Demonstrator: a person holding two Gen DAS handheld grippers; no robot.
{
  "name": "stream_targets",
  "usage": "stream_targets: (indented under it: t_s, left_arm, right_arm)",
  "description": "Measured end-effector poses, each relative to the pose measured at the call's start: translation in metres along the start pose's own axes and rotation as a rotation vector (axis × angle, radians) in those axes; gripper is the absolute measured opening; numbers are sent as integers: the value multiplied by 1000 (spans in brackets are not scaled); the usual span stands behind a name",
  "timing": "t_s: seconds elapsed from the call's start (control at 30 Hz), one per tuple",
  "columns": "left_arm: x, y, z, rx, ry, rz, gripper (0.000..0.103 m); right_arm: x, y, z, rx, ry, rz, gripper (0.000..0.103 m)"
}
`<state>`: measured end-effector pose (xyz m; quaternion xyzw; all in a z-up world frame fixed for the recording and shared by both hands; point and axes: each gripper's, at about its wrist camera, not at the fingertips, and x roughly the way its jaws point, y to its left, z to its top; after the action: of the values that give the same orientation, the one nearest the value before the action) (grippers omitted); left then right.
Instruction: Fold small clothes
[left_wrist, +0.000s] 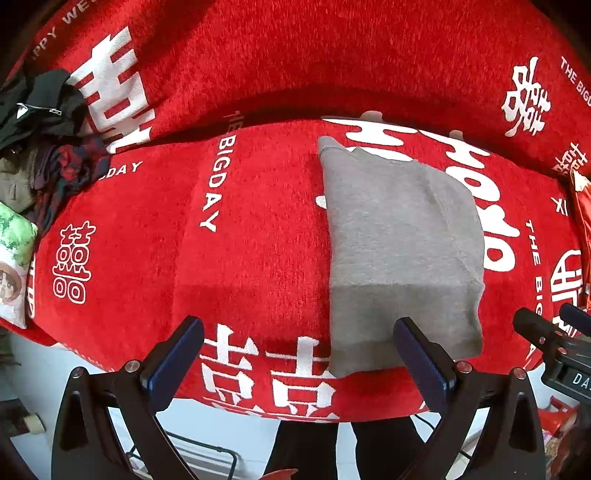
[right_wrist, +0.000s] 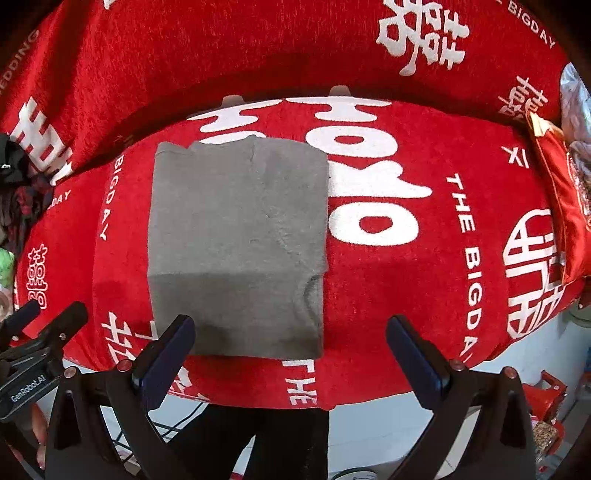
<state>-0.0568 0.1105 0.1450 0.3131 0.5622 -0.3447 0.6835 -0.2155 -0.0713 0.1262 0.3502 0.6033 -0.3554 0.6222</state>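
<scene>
- Red cover (right_wrist: 388, 302) spreads across both views.
- Grey garment (right_wrist: 240, 236) is seen folded square, centre-left of the right view.
- Left gripper (left_wrist: 297, 356) and right gripper (right_wrist: 290, 352) are held wide, empty.
- Clothes pile (left_wrist: 48, 147), upper left, seems left unfolded.

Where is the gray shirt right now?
The folded gray shirt lies flat on the red blanket, left of its big white characters, ahead of the open tongs.

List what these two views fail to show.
- Gray garment: its near left corner sits behind the right claw's finger in the right view; layers underneath hidden by its top.
- Clothes pile: cut by the left view's edge, items tangled.
- Red bag: cut off at the right view's edge.
</scene>
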Motion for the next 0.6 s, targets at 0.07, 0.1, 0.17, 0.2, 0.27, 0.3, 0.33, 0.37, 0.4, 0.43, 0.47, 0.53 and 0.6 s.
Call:
stream_targets:
  t_s: [0.07, 0.1, 0.17, 0.2, 0.27, 0.3, 0.33, 0.37, 0.4, 0.43, 0.47, 0.53, 0.6]
  left_arm:
    - [0, 0, 0, -1, 1, -3, 103]
    - [0, 0, -1, -1, 0, -5, 103]
    - [1, -2, -1, 7, 6, -6, 103]
    - [1, -3, -2, 8, 9, -6, 103]
    - [1, -4, -2, 12, 9, -5, 103]
    - [1, -4, -2, 14, 7, -4, 103]
    - [0, -5, -2, 17, 4, -4, 103]
    - [0, -6, -2, 18, 3, -7, 103]
    - [-1, -6, -2, 21, 2, -9, 103]
    - [-1, -7, -2, 23, 2, -11, 103]
    - [-2, -7, -1, 23, 1, -12, 103]
    - [-3, -8, 0, 29, -1, -11, 103]
    - [-4, -8, 1, 36, -2, -1, 103]
  right_arm:
    - [-1, 0, 0, -3, -3, -4, 103]
    - [-1, 0, 0, -4, -3, -6, 103]
    - [-2, 1, -1, -7, -7, -10, 103]
    - [-2, 1, -2, -6, -8, -11, 103]
    - [-2, 2, -3, -6, -8, -11, 103]
    - [-2, 2, -3, -6, -8, -11, 103]
    - [-2, 2, -3, -6, -8, -12, 103]
    - [-2, 2, -3, -5, -8, -12, 103]
    - [-2, 2, -3, -8, -9, -13, 103]
    - [-2, 2, -3, -8, -11, -15, 103]
    - [-3, 2, -3, -11, -13, -19, 103]
    - [-4, 2, -3, -15, -18, -24, 103]
    - [-6, 2, -3, -20, -23, -28, 103]
